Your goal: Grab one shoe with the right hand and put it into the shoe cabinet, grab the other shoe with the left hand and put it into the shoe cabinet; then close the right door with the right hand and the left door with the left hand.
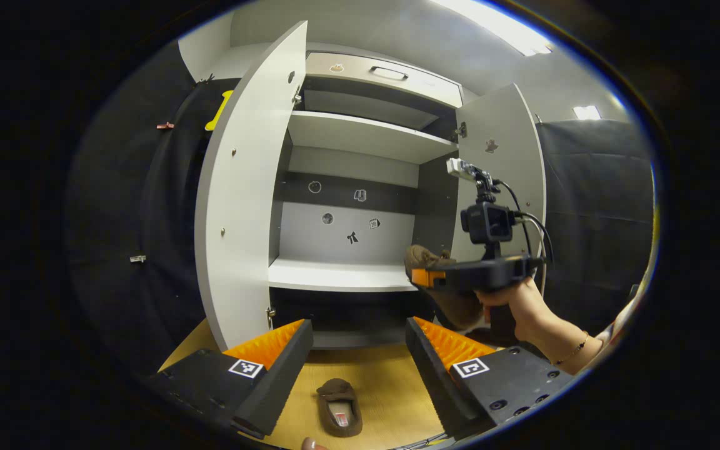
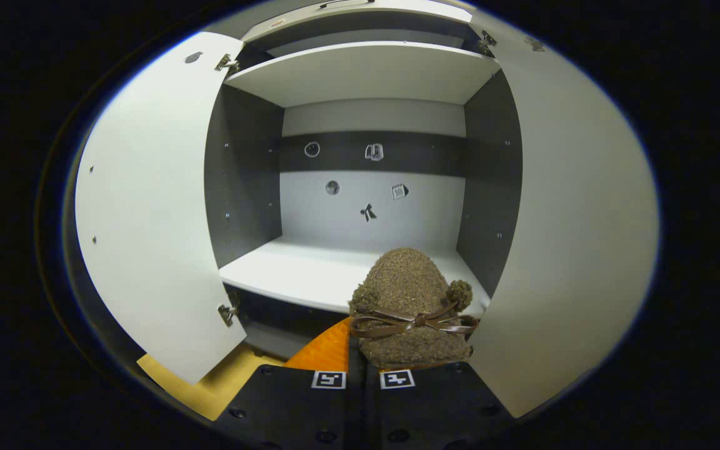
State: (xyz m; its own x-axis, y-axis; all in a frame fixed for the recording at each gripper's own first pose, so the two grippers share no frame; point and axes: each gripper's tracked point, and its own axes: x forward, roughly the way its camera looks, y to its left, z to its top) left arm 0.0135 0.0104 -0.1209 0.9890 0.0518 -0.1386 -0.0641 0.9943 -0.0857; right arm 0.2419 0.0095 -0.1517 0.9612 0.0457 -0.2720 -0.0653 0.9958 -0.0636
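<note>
Floor: you have yellow wood-look boards [image 1: 391, 381] in front of you.
Booth wall: you see black cloth [image 1: 591, 206] hanging at both sides.
Clips: two small clips, one [image 1: 165, 125] high and one [image 1: 137, 258] lower, sit on your left cloth.
Ceiling lights: two bright panels, one long [image 1: 497, 25], one small [image 1: 587, 112].

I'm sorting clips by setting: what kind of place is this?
Probably a staged recording booth, not a home: black cloth walls surround a white two-door shoe cabinet, with a brown fuzzy slipper on the wooden floor.

brown shoe [image 2: 407, 306] in tongs [image 2: 363, 356] before cabinet [image 2: 360, 69]
</note>
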